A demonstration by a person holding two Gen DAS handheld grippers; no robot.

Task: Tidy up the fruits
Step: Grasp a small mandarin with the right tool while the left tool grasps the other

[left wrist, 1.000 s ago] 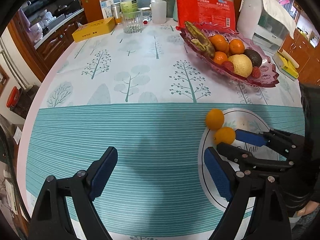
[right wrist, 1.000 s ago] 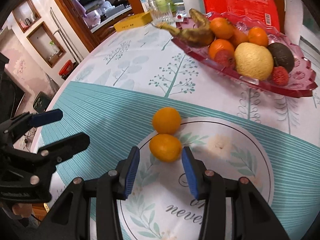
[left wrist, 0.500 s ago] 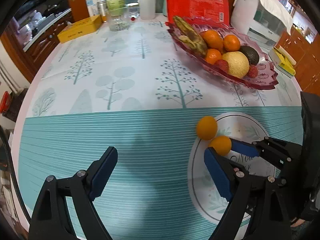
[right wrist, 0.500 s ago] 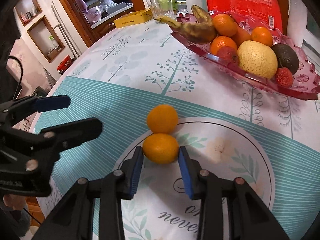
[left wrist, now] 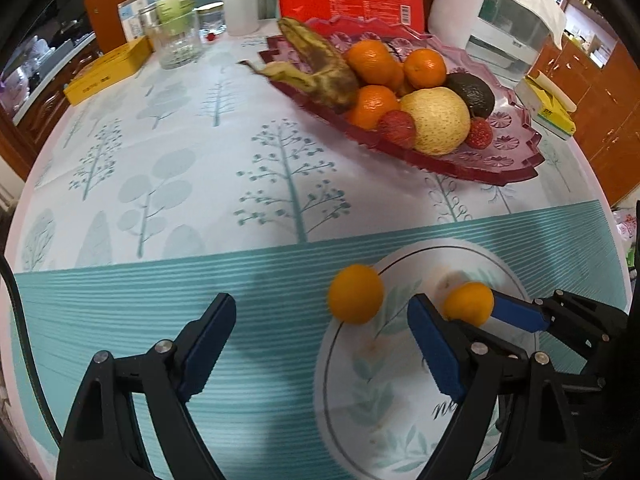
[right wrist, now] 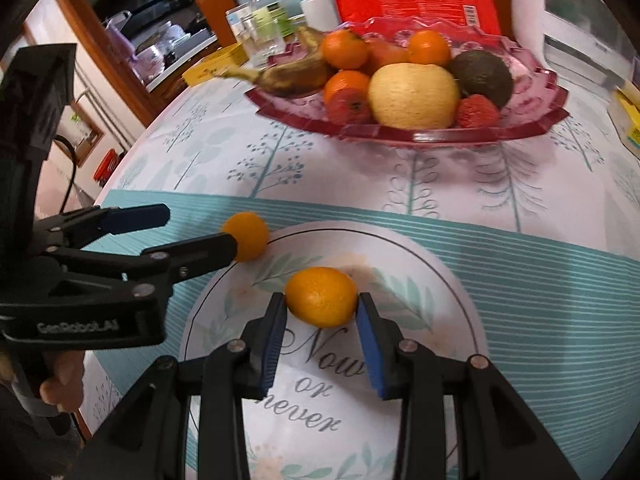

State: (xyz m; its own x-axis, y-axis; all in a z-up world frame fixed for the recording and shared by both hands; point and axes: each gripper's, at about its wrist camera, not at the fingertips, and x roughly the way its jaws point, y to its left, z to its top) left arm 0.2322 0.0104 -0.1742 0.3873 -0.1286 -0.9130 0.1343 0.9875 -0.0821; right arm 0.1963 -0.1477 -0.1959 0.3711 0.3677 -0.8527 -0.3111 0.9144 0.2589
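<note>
- The step in hand is picking up loose oranges. The right gripper (right wrist: 321, 312) is closed on the near orange (right wrist: 321, 297): both blue pads press its two sides, over the printed plate design (right wrist: 432, 264) on the tablecloth.
- In the left wrist view the same held orange (left wrist: 468, 304) shows between the right gripper's (left wrist: 476, 312) blue pads.
- The second orange (left wrist: 355, 293) lies on the tablecloth (left wrist: 240, 184), on the edge of the plate design (left wrist: 400, 380), now apart from the held one.
- The left gripper (left wrist: 320, 340) is wide open and its jaws are closing; nothing is pressed between them. The second orange stands in front of the gap, nearer its right finger.
- The red fruit dish (left wrist: 500, 168) stands further back on the table, with a banana (left wrist: 320, 68), oranges, a pear (left wrist: 436, 120) and an avocado (left wrist: 472, 94) in it.
- Next move, as I judge it: the right hand must lift its orange and carry it to the red fruit dish (right wrist: 520, 124), lowering it into a free place and not onto the other fruits. The left gripper must centre on the second orange before closing, because this round fruit may roll away.
- Compared with one second ago: the right jaws were then open around the orange, which touched the second orange; now they grip it and the two fruits are separated. The left gripper has come nearer to the second orange.
</note>
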